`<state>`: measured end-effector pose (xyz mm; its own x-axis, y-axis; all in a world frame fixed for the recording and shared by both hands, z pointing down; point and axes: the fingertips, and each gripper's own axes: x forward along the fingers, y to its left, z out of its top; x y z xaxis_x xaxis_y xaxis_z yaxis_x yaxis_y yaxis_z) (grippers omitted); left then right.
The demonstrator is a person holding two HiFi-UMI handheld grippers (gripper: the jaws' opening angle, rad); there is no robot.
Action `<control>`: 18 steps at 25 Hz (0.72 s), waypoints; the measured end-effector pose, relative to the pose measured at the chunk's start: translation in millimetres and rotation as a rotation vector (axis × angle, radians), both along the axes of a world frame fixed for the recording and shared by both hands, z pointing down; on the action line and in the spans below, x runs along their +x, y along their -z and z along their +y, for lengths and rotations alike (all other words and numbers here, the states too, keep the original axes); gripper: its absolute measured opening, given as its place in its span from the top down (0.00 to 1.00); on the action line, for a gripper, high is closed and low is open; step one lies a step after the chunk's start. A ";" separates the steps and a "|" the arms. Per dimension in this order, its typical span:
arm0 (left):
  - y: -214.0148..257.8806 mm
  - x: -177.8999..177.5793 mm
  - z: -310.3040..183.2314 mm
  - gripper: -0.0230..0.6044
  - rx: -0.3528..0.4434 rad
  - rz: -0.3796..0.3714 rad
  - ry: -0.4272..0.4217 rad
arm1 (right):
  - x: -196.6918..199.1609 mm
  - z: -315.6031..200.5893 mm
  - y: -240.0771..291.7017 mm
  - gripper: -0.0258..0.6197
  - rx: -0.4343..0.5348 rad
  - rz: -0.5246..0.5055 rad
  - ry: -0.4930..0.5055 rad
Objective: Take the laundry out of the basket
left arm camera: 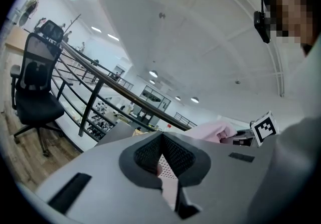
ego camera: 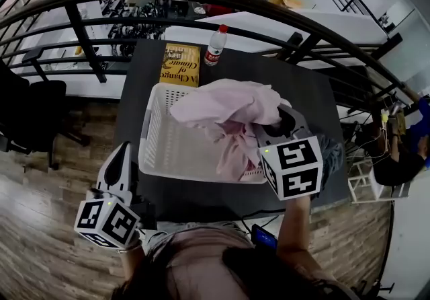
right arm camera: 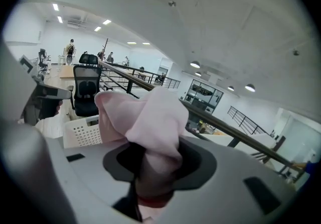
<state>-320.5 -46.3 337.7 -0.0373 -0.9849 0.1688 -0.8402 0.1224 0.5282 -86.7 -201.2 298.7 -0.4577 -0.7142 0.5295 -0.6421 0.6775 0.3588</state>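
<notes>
A white perforated laundry basket [ego camera: 151,124] stands on the dark table [ego camera: 309,90]. My right gripper [ego camera: 274,119] is shut on a pale pink garment [ego camera: 225,107], which hangs bunched above the basket's right half with a fold trailing down into it. In the right gripper view the pink garment [right arm camera: 150,112] fills the jaws of the right gripper [right arm camera: 155,152], and the basket [right arm camera: 83,130] shows at the left. My left gripper [ego camera: 122,156] hovers off the table's front left corner, jaws together and holding nothing. Its tips [left arm camera: 161,140] meet in the left gripper view, which also shows the garment [left arm camera: 215,130].
A yellow book [ego camera: 180,63] and a water bottle [ego camera: 215,44] with a red cap sit at the table's far edge. A black railing [ego camera: 80,29] curves behind the table. A black office chair [ego camera: 27,110] stands at the left on the wooden floor.
</notes>
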 end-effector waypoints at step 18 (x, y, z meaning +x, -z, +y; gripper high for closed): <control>24.9 97.9 -25.5 0.97 0.036 -0.023 -0.058 | 105.9 4.9 70.1 0.71 0.124 -0.119 -0.026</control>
<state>-222.6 -71.8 312.8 0.0165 -0.9910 0.1330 -0.8572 0.0544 0.5121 19.2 -196.3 228.6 -0.4924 -0.7831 0.3798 -0.7020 0.6153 0.3586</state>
